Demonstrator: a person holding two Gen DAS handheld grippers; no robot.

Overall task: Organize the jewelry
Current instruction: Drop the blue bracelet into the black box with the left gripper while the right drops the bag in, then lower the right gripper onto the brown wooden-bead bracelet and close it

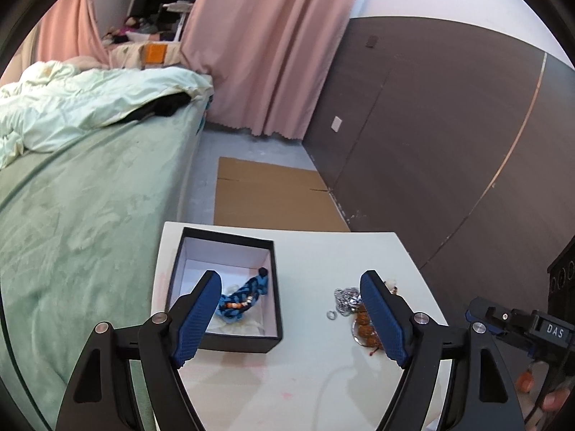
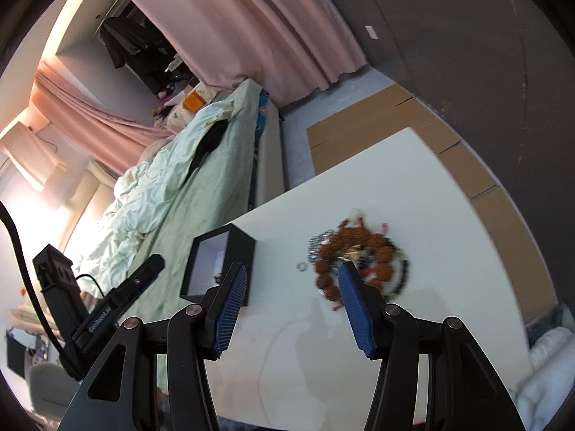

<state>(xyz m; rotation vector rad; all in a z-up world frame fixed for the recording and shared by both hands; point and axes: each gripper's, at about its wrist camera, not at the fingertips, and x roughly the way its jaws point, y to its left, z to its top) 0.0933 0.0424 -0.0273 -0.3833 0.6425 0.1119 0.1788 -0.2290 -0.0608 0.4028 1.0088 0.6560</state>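
An open black box [image 1: 273,287] with a white inside stands on the white table [image 1: 309,377] and holds a blue braided bracelet [image 1: 244,296]. My left gripper [image 1: 291,280] is open and empty, above the table between the box and a jewelry pile. The pile has a silver chain [image 1: 345,298], a brown bead bracelet [image 1: 363,323] and a small silver ring [image 1: 330,314]. In the right wrist view my right gripper [image 2: 293,269] is open and empty, just short of the brown beads [image 2: 354,242], the ring [image 2: 301,267] and the box [image 2: 240,248].
A bed with a green sheet [image 1: 79,215] runs along the table's left side. Flattened cardboard [image 1: 266,194] lies on the floor beyond the table. A dark wall [image 1: 449,136] stands to the right, pink curtains [image 1: 266,46] behind. The other gripper's body [image 1: 517,327] shows at the right.
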